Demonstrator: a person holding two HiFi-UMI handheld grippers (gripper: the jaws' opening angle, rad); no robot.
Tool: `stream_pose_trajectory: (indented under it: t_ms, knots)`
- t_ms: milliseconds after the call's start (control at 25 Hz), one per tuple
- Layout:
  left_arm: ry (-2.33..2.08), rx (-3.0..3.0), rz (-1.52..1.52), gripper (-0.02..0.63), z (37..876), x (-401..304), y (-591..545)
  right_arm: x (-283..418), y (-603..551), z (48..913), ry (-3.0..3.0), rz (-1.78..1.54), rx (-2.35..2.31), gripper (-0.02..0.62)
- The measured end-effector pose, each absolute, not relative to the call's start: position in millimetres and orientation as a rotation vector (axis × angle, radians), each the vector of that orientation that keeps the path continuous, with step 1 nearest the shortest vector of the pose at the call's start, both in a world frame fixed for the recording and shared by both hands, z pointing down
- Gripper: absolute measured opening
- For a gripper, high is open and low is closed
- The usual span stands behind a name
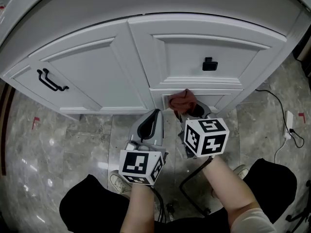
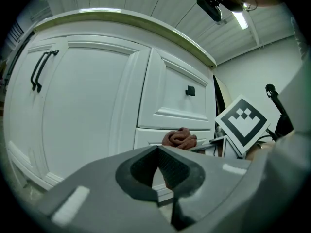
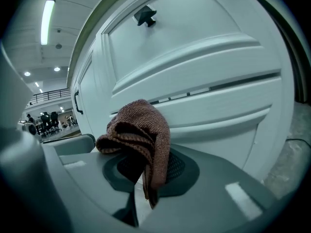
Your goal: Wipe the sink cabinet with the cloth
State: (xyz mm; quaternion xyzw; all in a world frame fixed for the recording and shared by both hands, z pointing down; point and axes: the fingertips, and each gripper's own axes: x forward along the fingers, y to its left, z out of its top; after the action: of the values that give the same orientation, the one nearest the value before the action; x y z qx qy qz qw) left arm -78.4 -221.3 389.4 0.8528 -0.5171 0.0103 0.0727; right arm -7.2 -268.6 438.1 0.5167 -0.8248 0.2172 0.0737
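At sink cabinet (image 1: 97, 67) front — cloth (image 3: 141, 130) pinched in right tool (image 3: 143, 176).

Soft, even light falls from ceiling strip lamps (image 3: 47, 16) high to the left of the right gripper (image 3: 146, 176). The white cabinet (image 1: 194, 47) is bright without glare. The glossy floor (image 1: 53, 144) left of the left gripper (image 1: 154, 114) shows small glints. Every view bows at its edges, with dark corners. The cloth (image 3: 141, 130) clamped in the right gripper is sharp, while the grey jaws nearest the lens blur.
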Motion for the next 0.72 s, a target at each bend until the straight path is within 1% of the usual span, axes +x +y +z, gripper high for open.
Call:
stream_pose_trajectory:
  t_ms: [520,720]
  knots:
    - [-1.458,2.610,0.051,0.000,393,-29,-224,41,-266,437,-2.446,0.741,1.607,0.083]
    - [-1.417,2.630,0.064,0.000,397,-9,-223,71,-263,436,-2.416,0.771,1.676,0.083]
